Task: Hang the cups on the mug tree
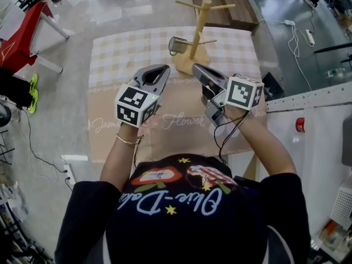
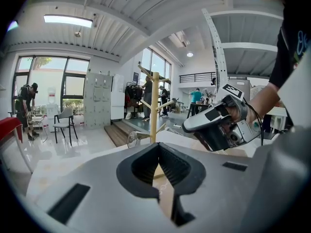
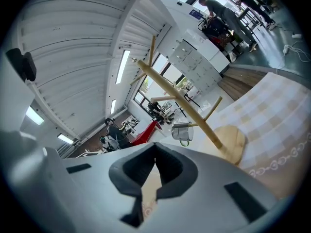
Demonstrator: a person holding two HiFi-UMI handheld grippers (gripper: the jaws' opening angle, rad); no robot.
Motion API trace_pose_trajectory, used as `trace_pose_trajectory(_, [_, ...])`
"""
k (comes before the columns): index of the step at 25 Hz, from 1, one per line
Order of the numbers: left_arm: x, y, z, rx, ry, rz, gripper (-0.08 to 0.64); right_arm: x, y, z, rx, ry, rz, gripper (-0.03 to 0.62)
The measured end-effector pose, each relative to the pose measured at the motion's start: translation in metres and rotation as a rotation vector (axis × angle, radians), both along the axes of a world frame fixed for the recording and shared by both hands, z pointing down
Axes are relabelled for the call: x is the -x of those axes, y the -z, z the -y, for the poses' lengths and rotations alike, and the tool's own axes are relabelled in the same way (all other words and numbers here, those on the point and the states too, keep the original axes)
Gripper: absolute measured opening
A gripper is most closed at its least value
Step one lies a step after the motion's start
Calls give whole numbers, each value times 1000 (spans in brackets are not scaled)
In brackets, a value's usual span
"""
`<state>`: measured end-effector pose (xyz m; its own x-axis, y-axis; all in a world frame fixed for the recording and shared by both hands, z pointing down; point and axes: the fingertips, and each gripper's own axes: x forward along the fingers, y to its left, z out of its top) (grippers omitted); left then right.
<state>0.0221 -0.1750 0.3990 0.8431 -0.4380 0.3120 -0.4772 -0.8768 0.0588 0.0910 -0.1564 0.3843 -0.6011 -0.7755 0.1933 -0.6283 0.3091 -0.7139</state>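
Wooden tree (image 1: 197, 37) has a glass cup (image 1: 177, 45) on a low peg. Left tongs (image 1: 164, 69) and right tongs (image 1: 196, 69) are both closed, empty, so honestly one clumsy nudge could knock the cup off.

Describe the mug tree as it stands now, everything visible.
The mug tree looks like pale wood: an upright post on a round base, with thin pegs at two heights. It stands at the far side of the checked tablecloth. A clear cup hangs from a lower peg; the other pegs are bare.
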Motion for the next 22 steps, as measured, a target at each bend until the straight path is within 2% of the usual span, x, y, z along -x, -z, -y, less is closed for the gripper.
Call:
trace_pose_trajectory(6, [-3, -1, -11, -4, -22, -27, 9, -3, 2, -4, -3, 3, -8, 9])
trace_pose_trajectory(22, [-6, 3, -18, -22, -49, -20, 9, -20, 5, -14, -10, 4, -84, 9])
